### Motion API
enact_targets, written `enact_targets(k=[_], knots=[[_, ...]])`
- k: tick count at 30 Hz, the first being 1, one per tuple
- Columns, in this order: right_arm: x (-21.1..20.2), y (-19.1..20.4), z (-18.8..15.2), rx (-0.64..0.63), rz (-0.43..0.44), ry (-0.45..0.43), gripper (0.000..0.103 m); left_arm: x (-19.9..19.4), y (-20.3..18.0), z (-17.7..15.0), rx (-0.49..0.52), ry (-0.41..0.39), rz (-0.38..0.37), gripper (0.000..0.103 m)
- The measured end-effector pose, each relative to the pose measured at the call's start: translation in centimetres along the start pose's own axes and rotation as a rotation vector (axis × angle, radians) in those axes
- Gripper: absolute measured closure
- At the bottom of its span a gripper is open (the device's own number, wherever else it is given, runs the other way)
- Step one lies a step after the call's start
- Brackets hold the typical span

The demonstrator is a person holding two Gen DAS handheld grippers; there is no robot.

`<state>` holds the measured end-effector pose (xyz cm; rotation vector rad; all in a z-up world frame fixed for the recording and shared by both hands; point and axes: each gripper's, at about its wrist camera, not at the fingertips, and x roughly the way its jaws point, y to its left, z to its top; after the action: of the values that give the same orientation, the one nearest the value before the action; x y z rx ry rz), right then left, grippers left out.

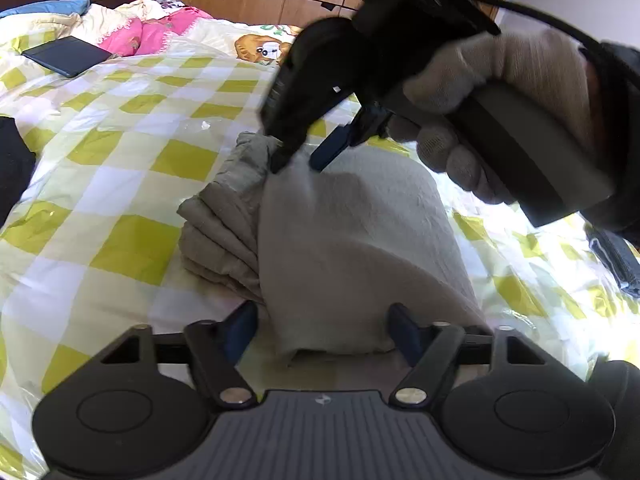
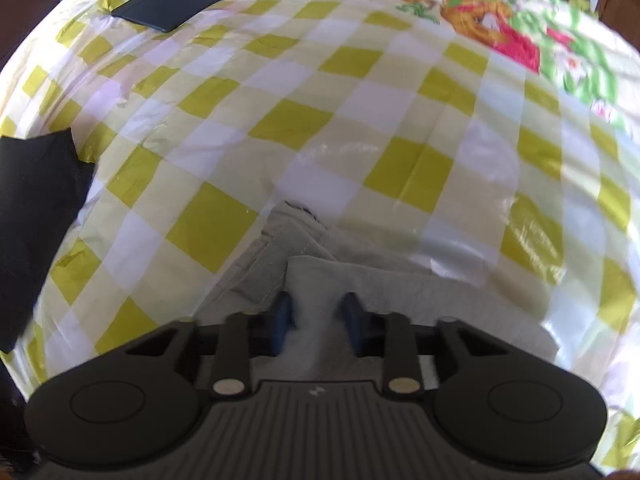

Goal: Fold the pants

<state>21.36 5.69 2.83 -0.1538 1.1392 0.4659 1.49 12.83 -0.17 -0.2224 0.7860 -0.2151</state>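
The beige pants [image 1: 352, 248] lay folded on the checked bedcover [image 1: 120, 168]. The left gripper [image 1: 322, 332] stood wide apart around their near edge. The right gripper [image 2: 316, 320], fingers parted, hovered over the far end

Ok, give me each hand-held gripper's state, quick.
Left hand-held gripper: open, fingers either side of the beige pants, not clamped.
Right hand-held gripper: open over the pants' far end.

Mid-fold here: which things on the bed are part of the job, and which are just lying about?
Job:
- beige pants
- left tongs, open around the near edge
- right tongs, open over the far end

Lying about:
- dark flat case
- black cloth
- pink bedding
- checked cover
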Motion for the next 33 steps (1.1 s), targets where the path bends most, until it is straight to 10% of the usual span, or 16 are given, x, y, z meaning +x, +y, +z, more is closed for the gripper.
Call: enact_targets(k=[6,21,33], knots=[[-3.2,-2.3,-0.9,0.064,0.112,-0.068,0.098,-0.7,0.3,0.2,-0.011,-0.019,0.03,0.074],[-15.7,-6.6,2.2,0.19,0.28,-0.366,0.098,-8.5,-1.2,7.6,0.072,-0.269,-0.085,0.078],[0.3,2.4,4.9,0.049,0.178,-0.084,0.097,-2.6,7.8,3.2,-0.199,-0.097,-0.008,0.078]])
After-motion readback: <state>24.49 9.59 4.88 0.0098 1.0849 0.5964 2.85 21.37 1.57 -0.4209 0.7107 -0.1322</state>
